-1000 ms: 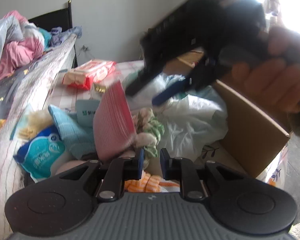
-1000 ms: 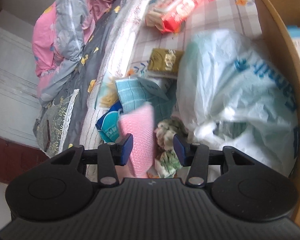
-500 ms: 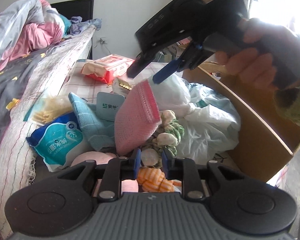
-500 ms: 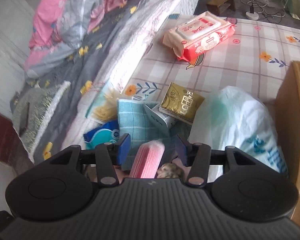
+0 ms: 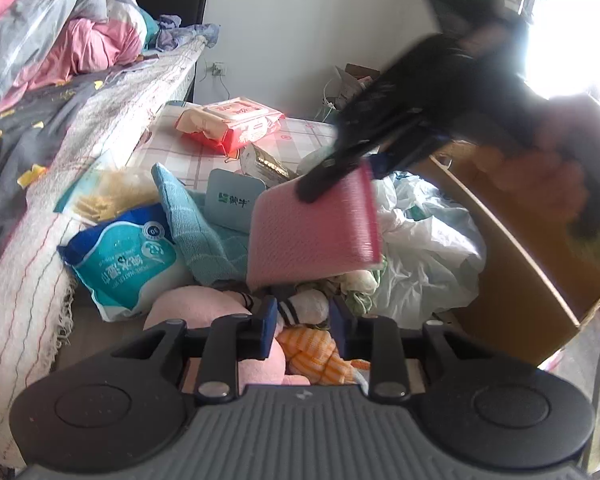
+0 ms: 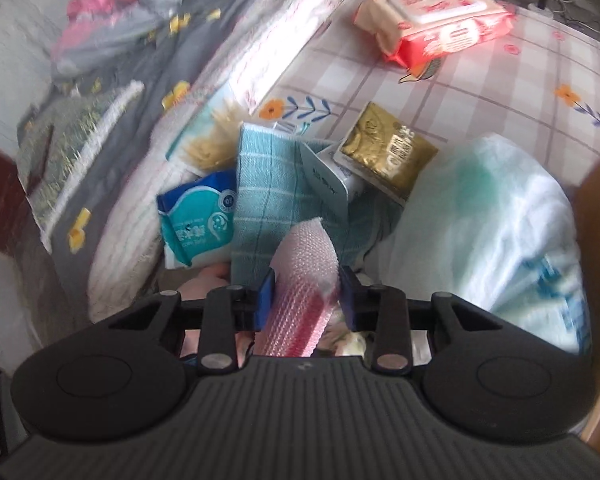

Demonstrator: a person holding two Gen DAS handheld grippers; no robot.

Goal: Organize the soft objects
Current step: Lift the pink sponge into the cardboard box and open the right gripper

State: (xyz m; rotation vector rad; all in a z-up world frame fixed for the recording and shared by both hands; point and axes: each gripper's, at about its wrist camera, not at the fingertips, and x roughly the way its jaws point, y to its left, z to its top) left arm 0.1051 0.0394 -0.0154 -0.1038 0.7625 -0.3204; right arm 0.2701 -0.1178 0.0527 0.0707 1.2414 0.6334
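Right gripper (image 6: 306,294): fingers just closed on the pink cloth (image 5: 314,232), lifted above the pile. Left gripper (image 5: 303,320): fingers part open, opening, empty. Towel (image 6: 268,184), socks (image 5: 304,306) and plush (image 5: 204,308) remain unsorted beside the box (image 5: 520,264).

Pink textured cloth (image 5: 314,226), folded, hanging tilted

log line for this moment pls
right gripper: shut on pink textured sponge pad, lifted | left gripper: open, empty | cardboard box: beside
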